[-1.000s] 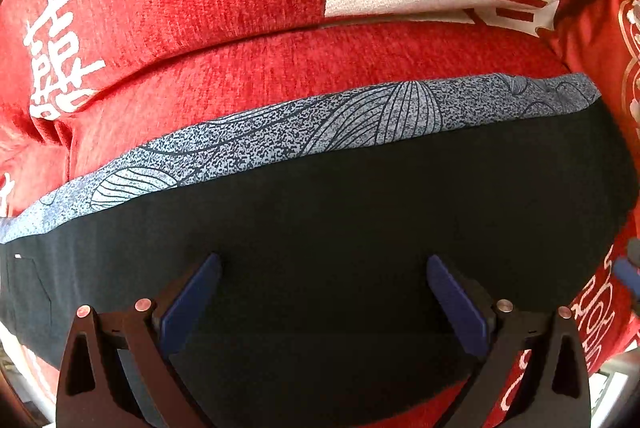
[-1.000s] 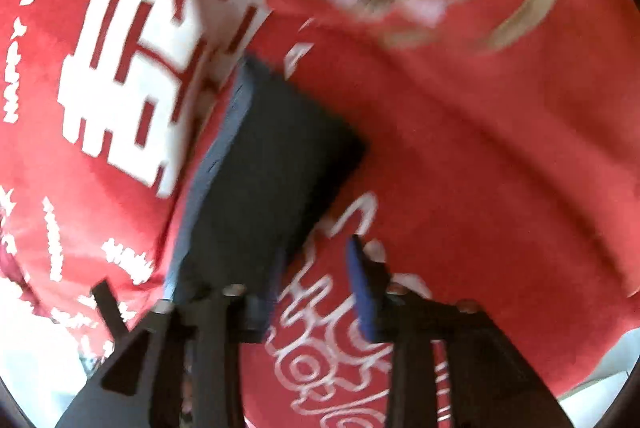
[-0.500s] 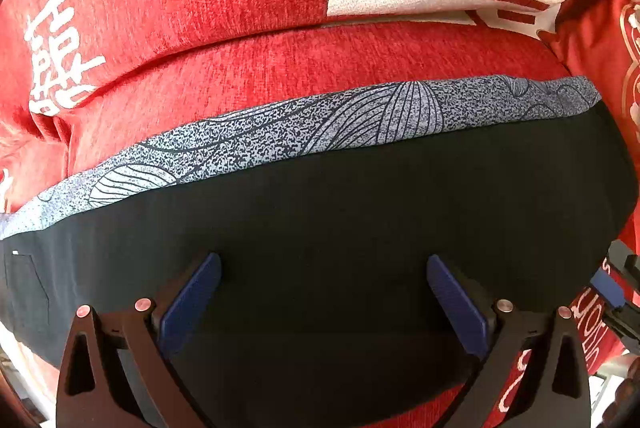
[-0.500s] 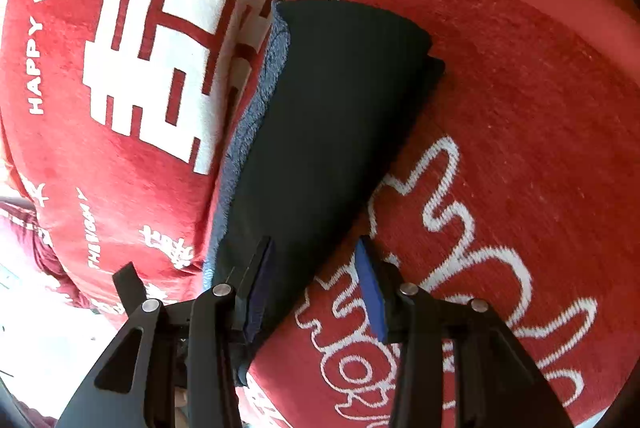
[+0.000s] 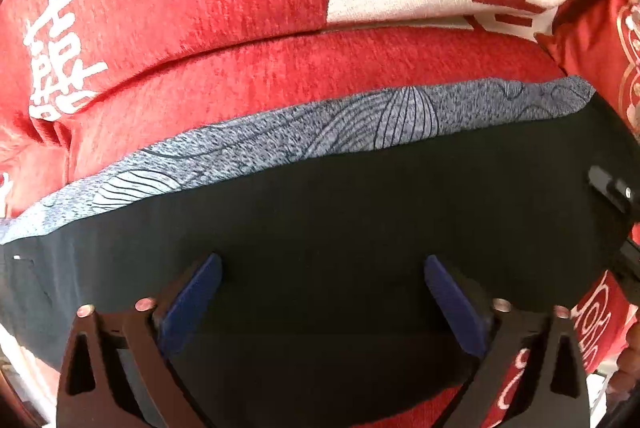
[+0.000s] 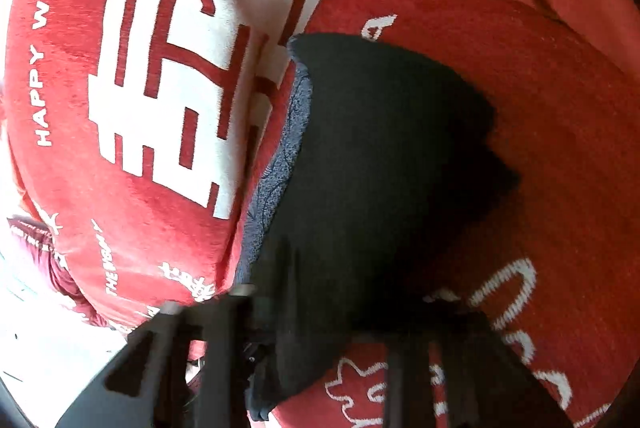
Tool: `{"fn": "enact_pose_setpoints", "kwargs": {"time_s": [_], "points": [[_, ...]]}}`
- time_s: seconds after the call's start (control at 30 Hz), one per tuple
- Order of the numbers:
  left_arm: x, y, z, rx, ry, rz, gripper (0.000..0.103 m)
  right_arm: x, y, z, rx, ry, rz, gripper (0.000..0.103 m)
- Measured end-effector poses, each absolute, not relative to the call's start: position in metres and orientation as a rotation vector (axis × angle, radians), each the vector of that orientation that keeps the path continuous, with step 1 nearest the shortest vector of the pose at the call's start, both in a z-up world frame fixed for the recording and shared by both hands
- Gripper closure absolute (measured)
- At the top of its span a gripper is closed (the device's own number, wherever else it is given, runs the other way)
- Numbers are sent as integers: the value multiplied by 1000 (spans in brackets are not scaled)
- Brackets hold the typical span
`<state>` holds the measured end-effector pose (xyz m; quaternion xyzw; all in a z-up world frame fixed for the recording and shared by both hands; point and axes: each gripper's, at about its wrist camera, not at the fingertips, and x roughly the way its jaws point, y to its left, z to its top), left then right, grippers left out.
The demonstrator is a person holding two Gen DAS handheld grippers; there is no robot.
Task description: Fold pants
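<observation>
Right gripper (image 6: pixel 340 312) has advanced onto the folded black fabric pants (image 6: pixel 380 164); finger state cannot be told. Left gripper (image 5: pixel 320 292) stays spread, lower centre. Risk: dragging unfolds layers.

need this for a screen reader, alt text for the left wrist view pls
Black pants lie folded on a red cushion with white characters, a grey patterned band along their far edge. The left gripper hovers open over the black fabric.
</observation>
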<state>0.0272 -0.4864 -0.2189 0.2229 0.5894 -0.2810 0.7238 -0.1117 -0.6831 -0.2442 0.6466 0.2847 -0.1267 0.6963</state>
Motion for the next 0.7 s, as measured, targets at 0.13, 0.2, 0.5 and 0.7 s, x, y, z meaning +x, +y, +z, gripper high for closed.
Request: {"fn": "enact_pose_setpoints", "kwargs": {"time_s": [0.13, 0.2, 0.5, 0.7], "points": [[17, -498, -200, 501, 1253, -704, 25, -117, -678, -219, 1403, 603, -222, 86], [8, -508, -207, 550, 1248, -733, 25, -116, -674, -205, 1362, 602, -202, 86], [9, -501, -218, 514, 1248, -768, 23, -80, -637, -145, 1076, 692, -197, 86], [32, -446, -194, 402, 1310, -768, 23, -53, -598, -102, 827, 782, -245, 86]]}}
